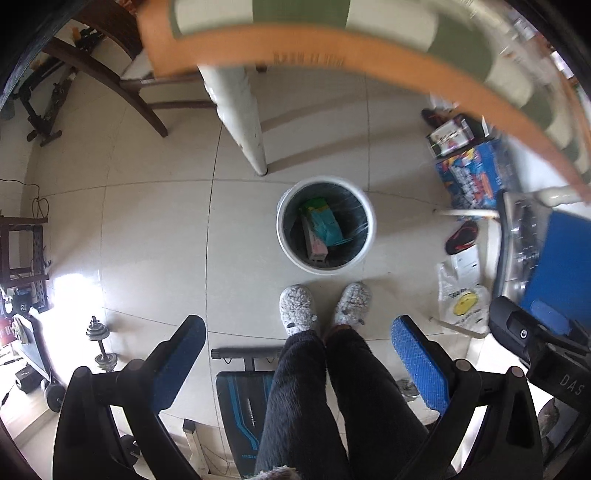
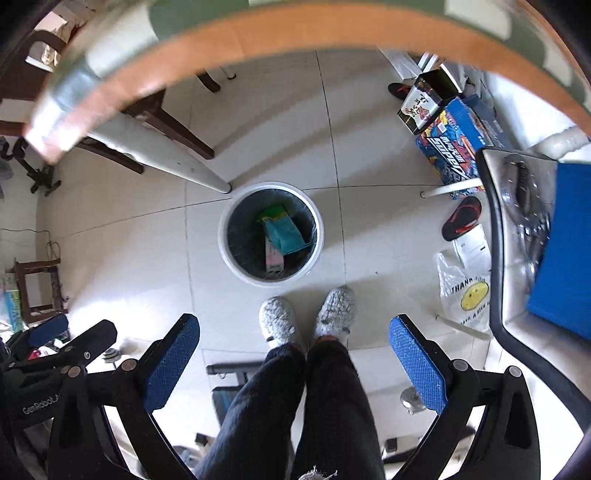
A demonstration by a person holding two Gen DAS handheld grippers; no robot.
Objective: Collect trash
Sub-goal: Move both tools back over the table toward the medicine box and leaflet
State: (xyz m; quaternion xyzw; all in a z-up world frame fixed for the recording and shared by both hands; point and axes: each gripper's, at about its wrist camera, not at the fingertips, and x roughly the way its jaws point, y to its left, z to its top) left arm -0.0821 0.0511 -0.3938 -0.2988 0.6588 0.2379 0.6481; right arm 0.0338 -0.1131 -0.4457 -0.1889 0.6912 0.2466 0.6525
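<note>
A white round bin [image 1: 364, 206] [image 2: 223, 236] with a dark liner stands on the tiled floor below both grippers. Inside lie a teal packet [image 1: 325, 223] [image 2: 286, 234], a green packet [image 1: 314, 204] [image 2: 273, 213] and a pinkish box [image 1: 317, 248] [image 2: 274, 256]. My left gripper [image 1: 299, 343] hangs high above the floor, open, nothing between its blue pads. My right gripper [image 2: 295, 341] is likewise open and empty, beside the left one; each shows at the edge of the other's view.
A person's legs and grey slippers [image 1: 295, 310] [image 2: 275, 319] stand just before the bin. The orange table edge [image 1: 406, 70] [image 2: 295, 33] arcs overhead, with a white table leg [image 1: 240, 110]. A chair [image 2: 495, 236], boxes [image 2: 454, 147], a sandal [image 2: 461, 218], a plastic bag [image 2: 465, 291] sit right; dumbbells [image 1: 99, 343] left.
</note>
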